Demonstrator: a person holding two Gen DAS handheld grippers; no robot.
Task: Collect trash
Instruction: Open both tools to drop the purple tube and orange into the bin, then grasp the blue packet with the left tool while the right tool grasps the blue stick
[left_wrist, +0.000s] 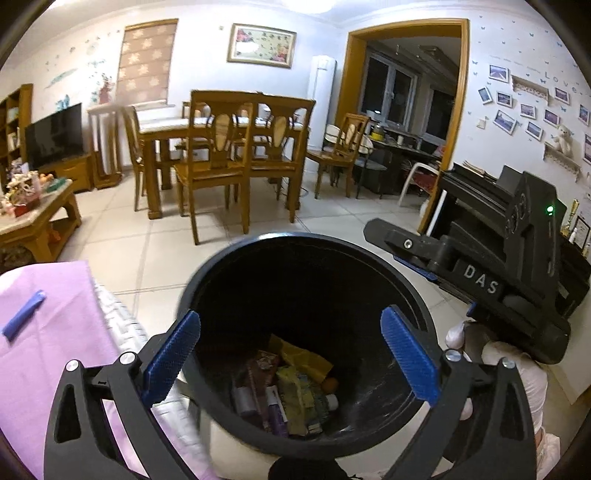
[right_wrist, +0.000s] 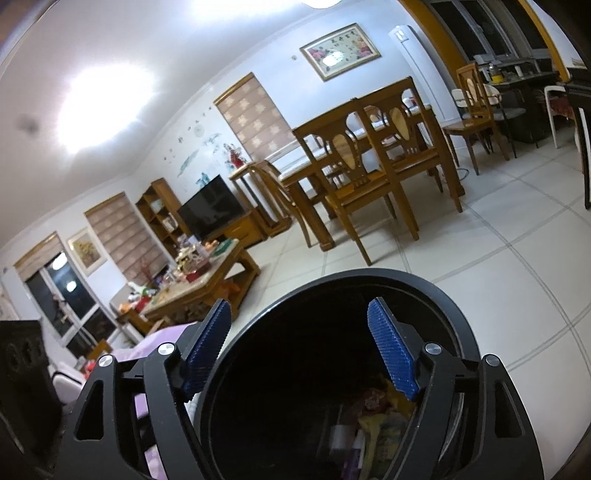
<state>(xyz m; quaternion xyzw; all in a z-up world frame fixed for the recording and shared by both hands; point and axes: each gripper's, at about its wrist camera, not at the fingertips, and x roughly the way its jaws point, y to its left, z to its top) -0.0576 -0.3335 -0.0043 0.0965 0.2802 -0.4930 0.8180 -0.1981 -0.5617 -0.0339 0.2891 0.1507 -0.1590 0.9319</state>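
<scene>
While both tools hang over the black trash bin (left_wrist: 306, 332), we note the left tool (left_wrist: 291, 362) spread wide, gripping nothing. Right tool (right_wrist: 306, 350) released too, pads (right_wrist: 391, 350) bare. Wrappers (left_wrist: 295, 387) lie at the bin's bottom.

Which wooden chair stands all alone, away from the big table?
The wooden chair beside the yellow-framed doorway; the other wooden chairs crowd around the wooden dining table.

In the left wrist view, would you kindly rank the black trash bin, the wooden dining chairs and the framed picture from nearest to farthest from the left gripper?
1. Black trash bin, directly under the left gripper.
2. Wooden dining chairs, mid-room ahead.
3. Framed picture, on the far wall.
</scene>
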